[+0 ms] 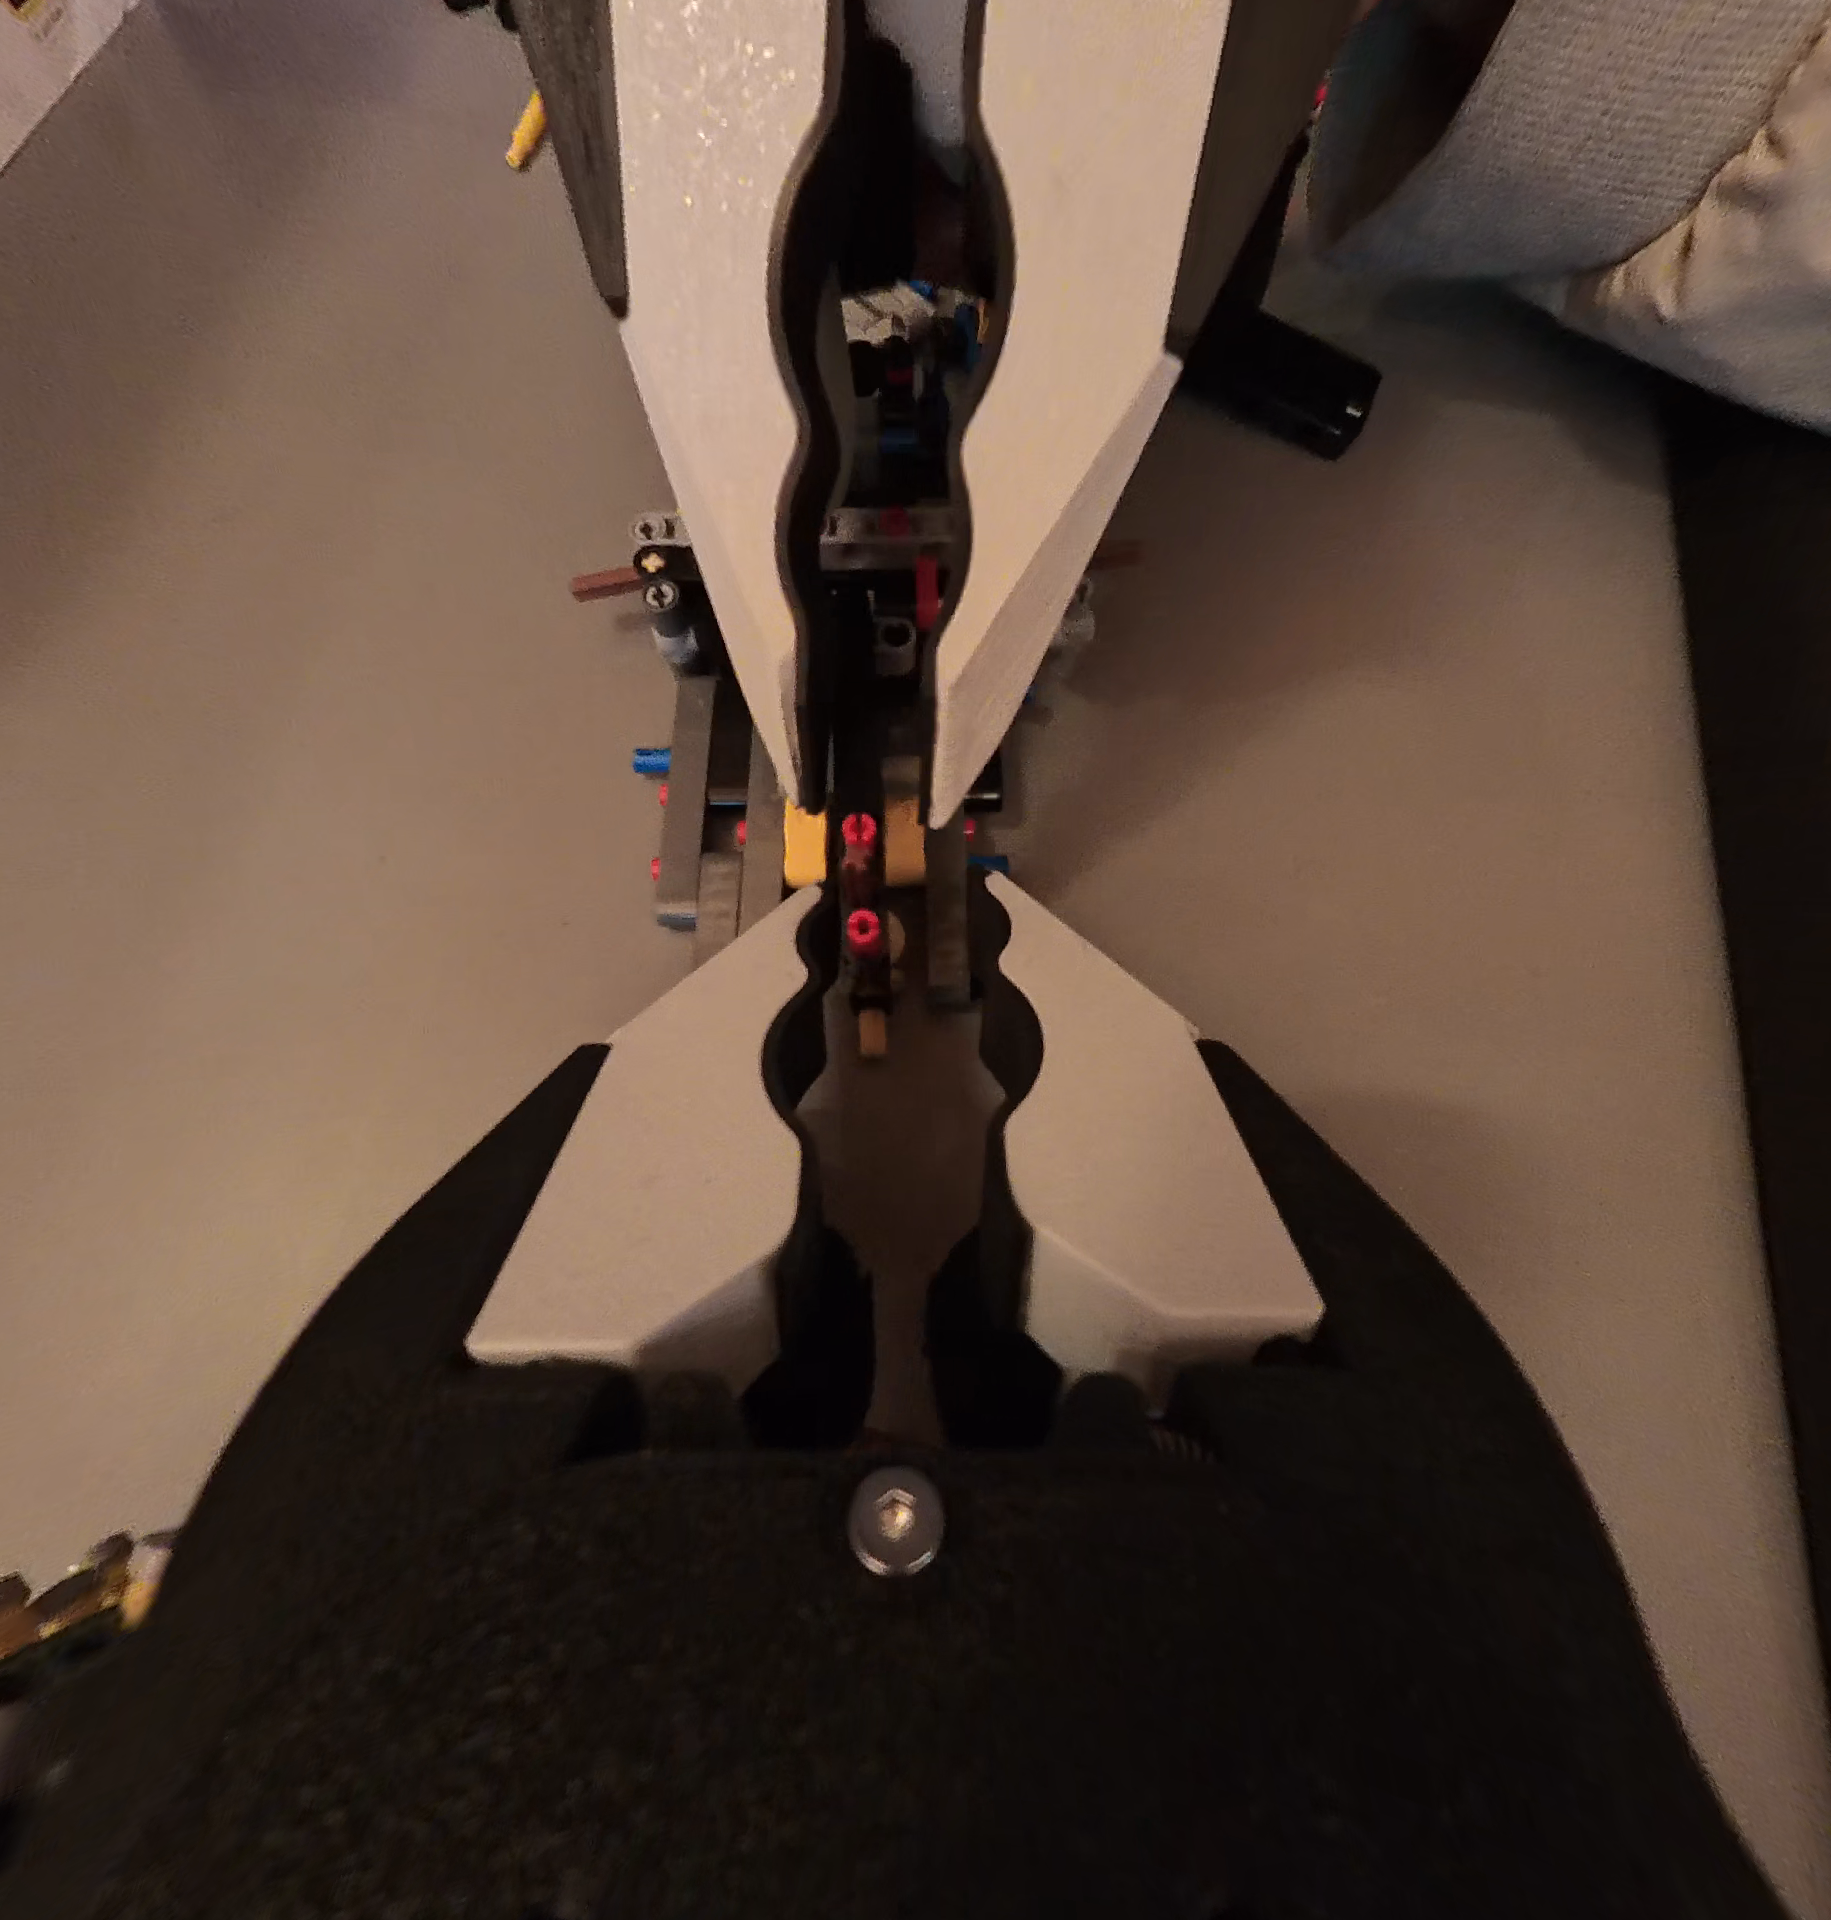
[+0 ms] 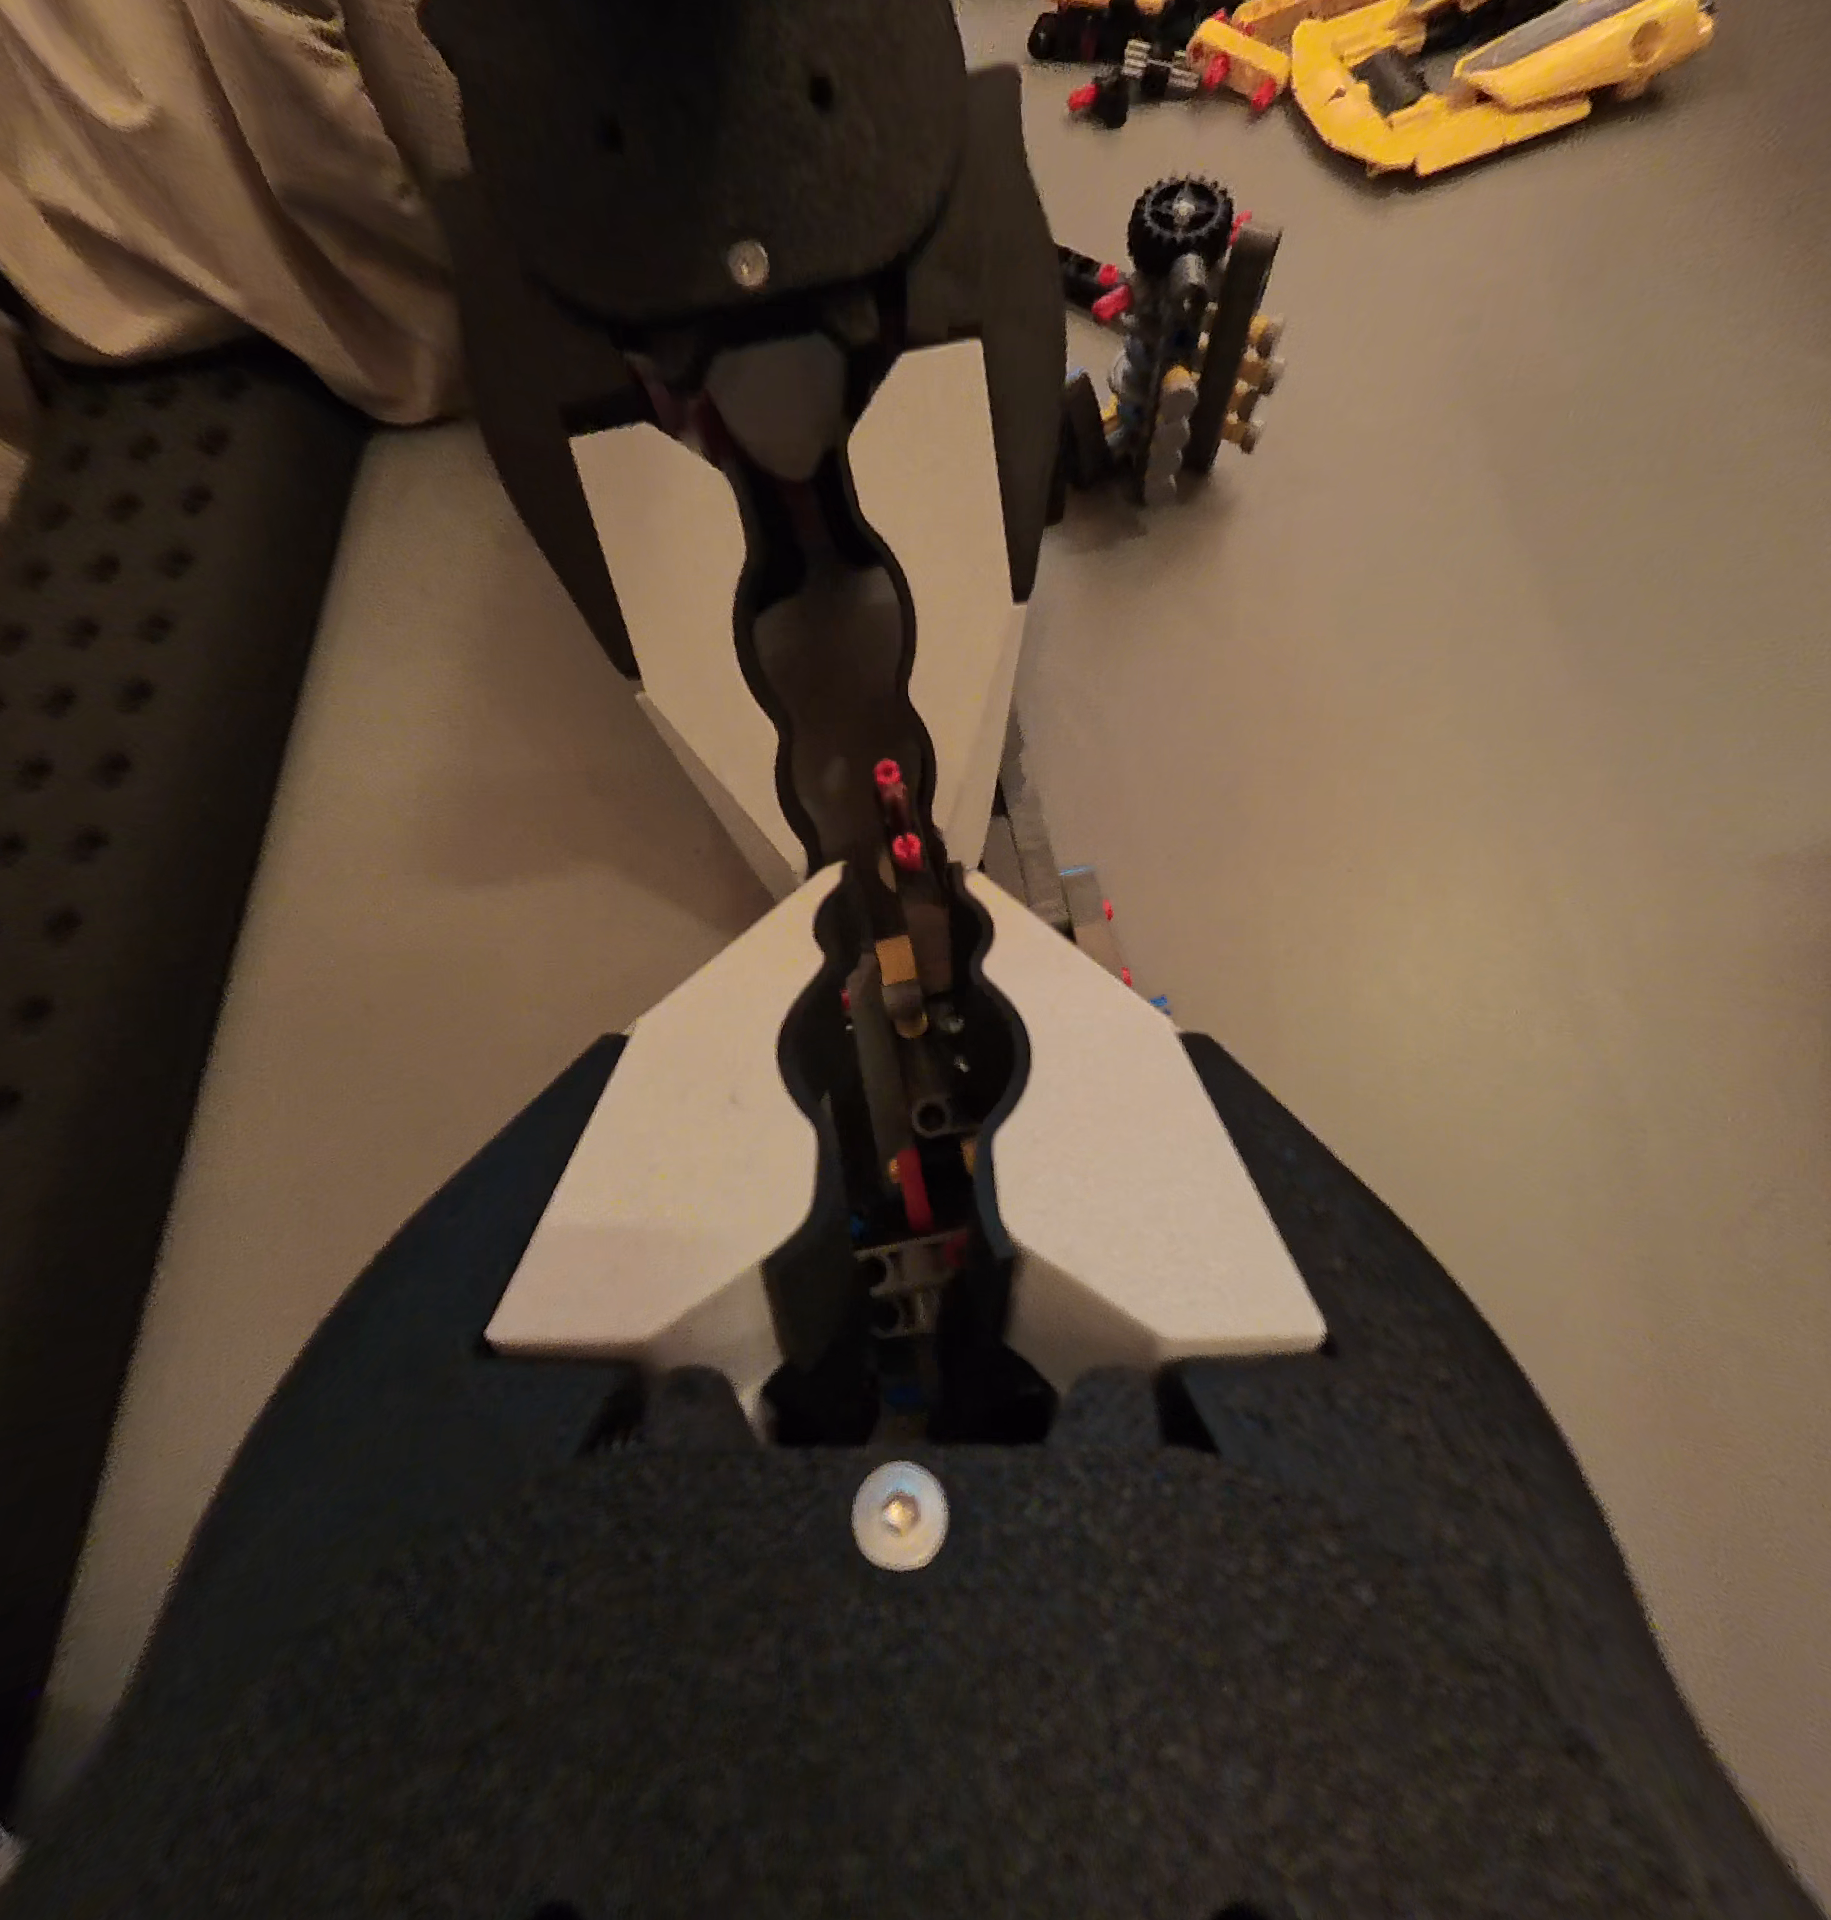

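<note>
your desk (image 2: 1513,831) looks smooth and matt; the brick model (image 1: 703,831) is glossy plastic, the cloth (image 2: 163,156) soft, creased fabric.

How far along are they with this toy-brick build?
Built already: a yellow body section and a wheeled grey piece sit on the table. In hand: the left claw and right claw both close on a dark brick frame with red pins. Left, probably: those pieces sit apart from the frame, unjoined.
</note>
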`<control>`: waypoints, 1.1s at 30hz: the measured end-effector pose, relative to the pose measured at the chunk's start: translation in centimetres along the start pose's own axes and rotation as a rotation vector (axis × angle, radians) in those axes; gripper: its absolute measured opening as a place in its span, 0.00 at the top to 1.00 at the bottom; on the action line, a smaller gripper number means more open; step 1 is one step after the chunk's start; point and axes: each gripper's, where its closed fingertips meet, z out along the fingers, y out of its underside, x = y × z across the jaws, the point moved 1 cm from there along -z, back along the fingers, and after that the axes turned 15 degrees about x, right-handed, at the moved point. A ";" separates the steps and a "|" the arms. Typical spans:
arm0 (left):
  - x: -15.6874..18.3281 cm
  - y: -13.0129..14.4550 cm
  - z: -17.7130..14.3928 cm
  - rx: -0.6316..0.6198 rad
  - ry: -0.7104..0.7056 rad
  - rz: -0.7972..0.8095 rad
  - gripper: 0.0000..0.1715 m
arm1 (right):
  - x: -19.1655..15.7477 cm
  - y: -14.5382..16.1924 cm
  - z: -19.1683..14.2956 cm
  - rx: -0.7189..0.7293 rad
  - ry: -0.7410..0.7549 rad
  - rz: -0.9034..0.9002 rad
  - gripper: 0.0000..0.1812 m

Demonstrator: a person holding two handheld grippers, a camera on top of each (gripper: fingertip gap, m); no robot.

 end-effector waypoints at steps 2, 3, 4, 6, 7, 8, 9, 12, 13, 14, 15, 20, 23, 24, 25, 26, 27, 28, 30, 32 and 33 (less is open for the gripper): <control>0.2 0.0 -0.1 0.006 0.017 -0.015 0.86 | 0.0 0.2 0.2 -0.025 0.003 -0.005 0.94; 0.3 -0.1 -0.1 0.010 0.026 -0.027 0.86 | 0.0 0.3 0.2 -0.031 0.003 -0.016 0.96; 0.3 -0.2 -0.2 0.024 0.032 -0.045 0.86 | -0.1 0.3 0.2 -0.031 0.001 -0.015 0.96; 0.5 -0.5 -0.5 0.050 0.058 -0.088 0.85 | -0.1 0.3 0.2 -0.030 -0.005 -0.009 0.96; 0.3 -0.5 -0.6 0.048 0.053 -0.097 0.85 | -0.1 0.3 0.2 -0.028 -0.010 -0.004 0.96; 0.0 -0.3 -0.7 0.042 0.044 -0.097 0.85 | -0.1 0.3 0.2 -0.025 -0.012 -0.005 0.96; 0.0 -0.2 -0.6 0.034 0.046 -0.092 0.86 | 0.0 0.3 0.2 -0.020 -0.010 -0.007 0.96; -0.3 -0.3 -0.2 0.031 0.015 -0.020 0.95 | 0.0 0.4 0.2 -0.024 -0.001 -0.017 0.96; -0.4 -0.3 -0.1 0.030 0.003 0.000 0.95 | 0.1 0.5 0.1 -0.031 0.007 -0.031 0.96; -0.4 -0.4 0.0 0.029 0.004 0.008 0.95 | 0.0 0.6 0.0 -0.048 -0.001 -0.036 0.96; -0.4 -0.3 0.0 0.028 0.007 0.006 0.95 | 0.1 0.6 -0.1 -0.065 -0.006 -0.017 0.96; 0.0 -0.1 -0.2 0.023 0.001 0.069 0.95 | 0.8 -0.5 -1.6 0.031 -0.043 0.154 0.97; 0.1 0.1 -0.9 0.025 0.012 0.014 0.95 | 2.8 -3.5 -7.6 0.292 0.025 0.208 0.97; 0.1 0.2 -0.9 0.026 0.012 0.001 0.95 | 2.8 -3.7 -8.7 0.342 0.018 0.234 0.97; 0.1 0.2 -0.9 0.026 0.014 -0.005 0.95 | 2.9 -3.6 -9.1 0.365 0.018 0.253 0.97; 0.1 0.2 -0.9 0.026 0.017 -0.010 0.95 | 3.1 -3.3 -9.2 0.355 0.039 0.269 0.97; 0.1 0.1 -0.9 0.026 0.019 -0.015 0.95 | 3.5 -2.8 -9.4 0.314 0.077 0.282 0.97; 0.0 0.1 -0.9 0.027 0.017 -0.017 0.95 | 3.9 -2.0 -9.8 0.250 0.122 0.292 0.97; 0.0 0.1 -0.9 0.028 0.011 -0.013 0.95 | 4.5 1.5 -11.9 0.000 0.270 0.303 0.97; -0.2 0.0 -0.8 0.029 0.008 -0.012 0.95 | 4.6 4.7 -15.3 -0.202 0.436 0.295 0.96; -0.3 0.0 -0.7 0.030 0.002 -0.011 0.95 | 3.9 5.7 -16.7 -0.247 0.469 0.322 0.96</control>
